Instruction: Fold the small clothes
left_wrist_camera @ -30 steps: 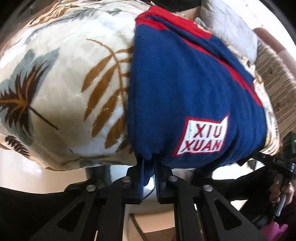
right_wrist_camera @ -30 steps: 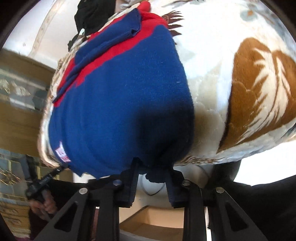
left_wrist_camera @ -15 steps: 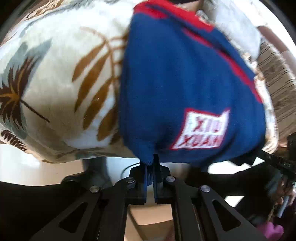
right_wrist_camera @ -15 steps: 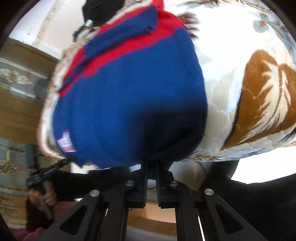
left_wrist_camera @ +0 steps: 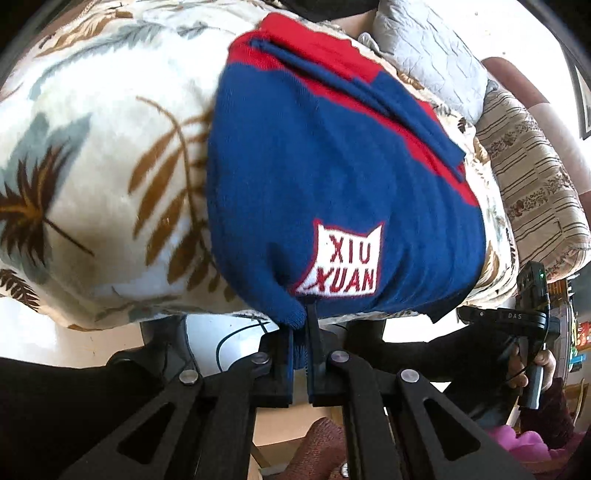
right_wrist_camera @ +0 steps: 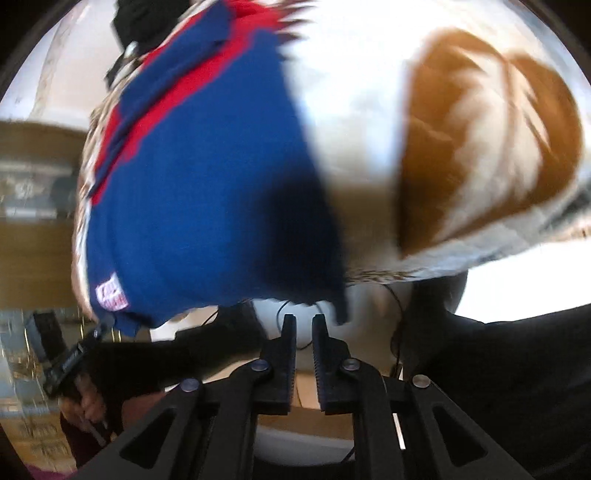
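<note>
A small navy knit sweater (left_wrist_camera: 332,177) with a red stripe and a white XIU XUAN patch (left_wrist_camera: 343,258) lies on a cream leaf-print blanket (left_wrist_camera: 103,177). My left gripper (left_wrist_camera: 300,325) is shut on the sweater's near hem corner, with blue knit between the fingers. In the blurred right wrist view the sweater (right_wrist_camera: 207,199) hangs over the blanket edge. My right gripper (right_wrist_camera: 303,325) sits just below and left of its near corner, jaws nearly together with a narrow gap and nothing between them.
A grey quilted pillow (left_wrist_camera: 428,51) and a striped cushion (left_wrist_camera: 535,184) lie beyond the sweater on the right. A dark object (right_wrist_camera: 133,22) lies at the far end. The blanket's front edge (right_wrist_camera: 480,254) overhangs a white floor.
The right gripper closed on the sweater's hem corner, then came off it and now sits below it, empty. The left gripper keeps its hold and has pulled its corner slightly toward me.
</note>
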